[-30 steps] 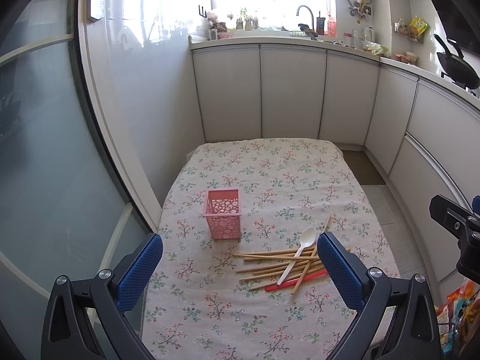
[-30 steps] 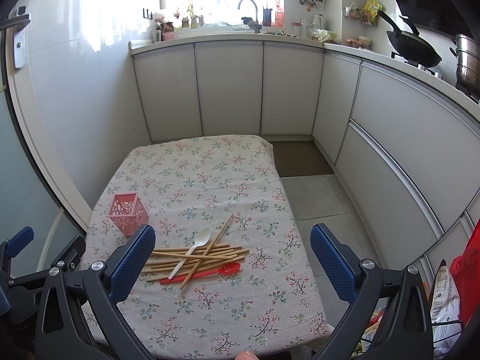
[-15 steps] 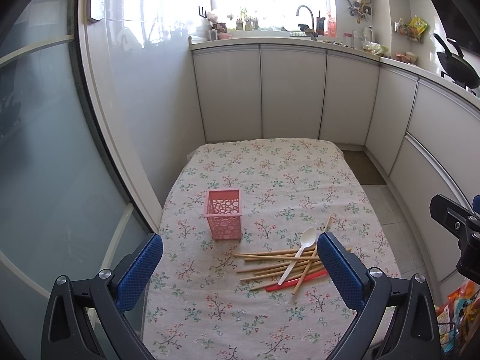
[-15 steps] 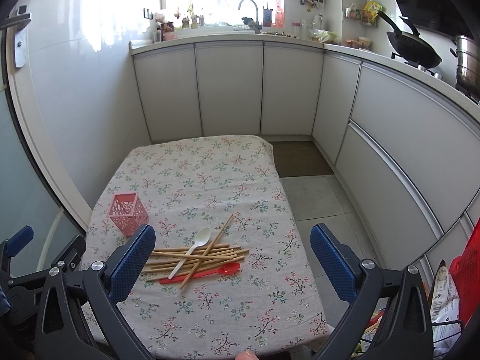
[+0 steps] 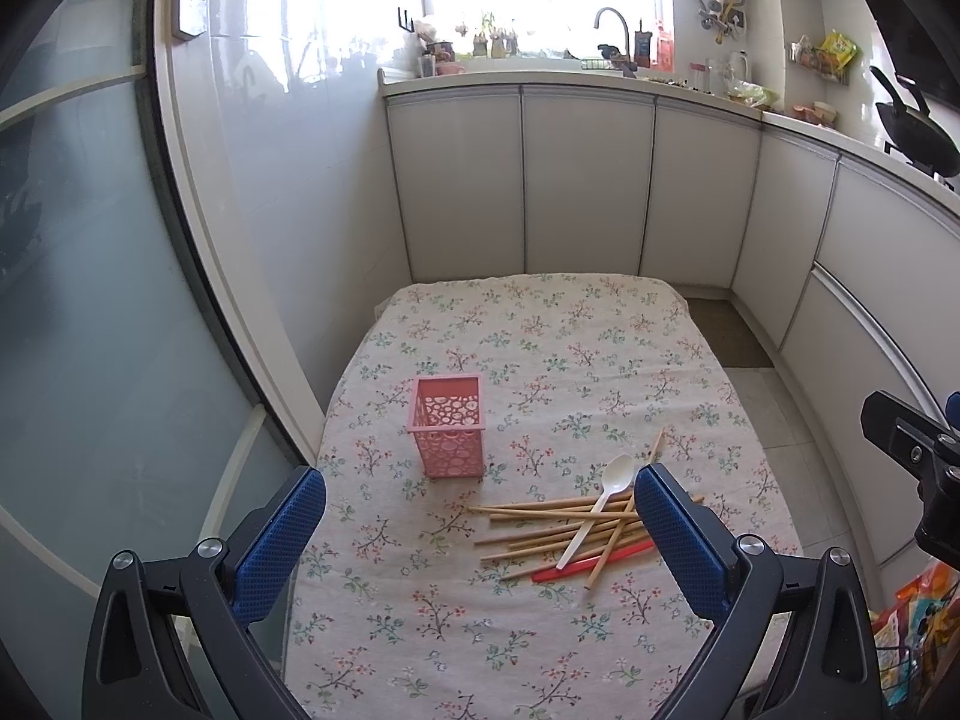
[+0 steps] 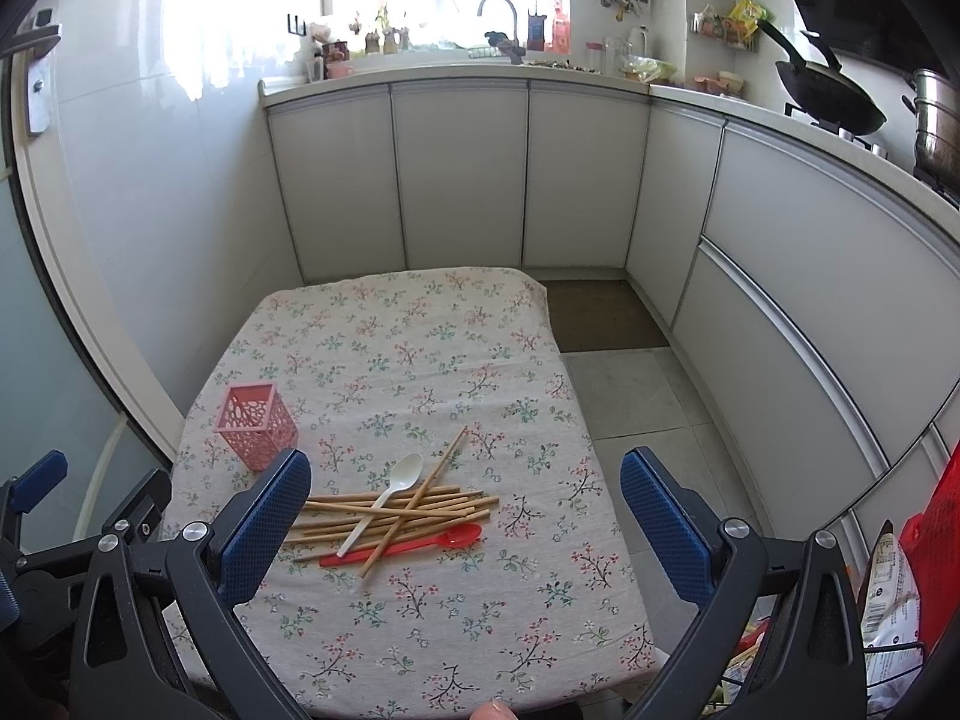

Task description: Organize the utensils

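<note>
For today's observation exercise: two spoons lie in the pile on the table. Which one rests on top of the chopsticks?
The white spoon: it lies across the chopsticks, while the red spoon sits at the pile's near edge, crossed by one chopstick.

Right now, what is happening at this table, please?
A person holds two tongs above a table with a flowered cloth. Both the left tongs and the right tongs are open and hold nothing. The chopsticks, white spoon and red spoon lie in a heap. The pink holder stands upright; no utensils show in it.
</note>
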Tool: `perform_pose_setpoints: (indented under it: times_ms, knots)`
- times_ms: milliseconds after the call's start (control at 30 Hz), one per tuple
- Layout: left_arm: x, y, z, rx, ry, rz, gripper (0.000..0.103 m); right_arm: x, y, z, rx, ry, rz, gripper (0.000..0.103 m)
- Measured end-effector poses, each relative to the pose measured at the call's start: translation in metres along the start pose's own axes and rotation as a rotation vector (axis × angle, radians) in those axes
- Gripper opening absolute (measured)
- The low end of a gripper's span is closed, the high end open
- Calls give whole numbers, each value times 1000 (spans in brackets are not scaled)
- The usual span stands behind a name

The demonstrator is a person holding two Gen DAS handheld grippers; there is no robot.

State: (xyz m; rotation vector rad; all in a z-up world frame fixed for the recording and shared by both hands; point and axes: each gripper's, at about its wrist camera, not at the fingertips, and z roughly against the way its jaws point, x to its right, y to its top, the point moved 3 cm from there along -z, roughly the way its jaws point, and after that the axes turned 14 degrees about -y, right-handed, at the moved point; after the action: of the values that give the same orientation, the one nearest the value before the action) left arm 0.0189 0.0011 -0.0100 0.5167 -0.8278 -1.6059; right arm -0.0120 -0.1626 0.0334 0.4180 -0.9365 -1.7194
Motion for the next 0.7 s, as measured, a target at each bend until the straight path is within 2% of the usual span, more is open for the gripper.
perform_pose_setpoints:
  times_ms: [200,433,700]
  knots:
    - [-4,4,-29,-54,16,-8,103,-1,4,-21,-52,6,3,103]
    - [-10,10,-85,-125,-38,-20,103,-3,11,-82,-175,12,15,103]
    - [1,2,-178,-349,-146,-47,103,0,8,-176,-403,60,-25,103]
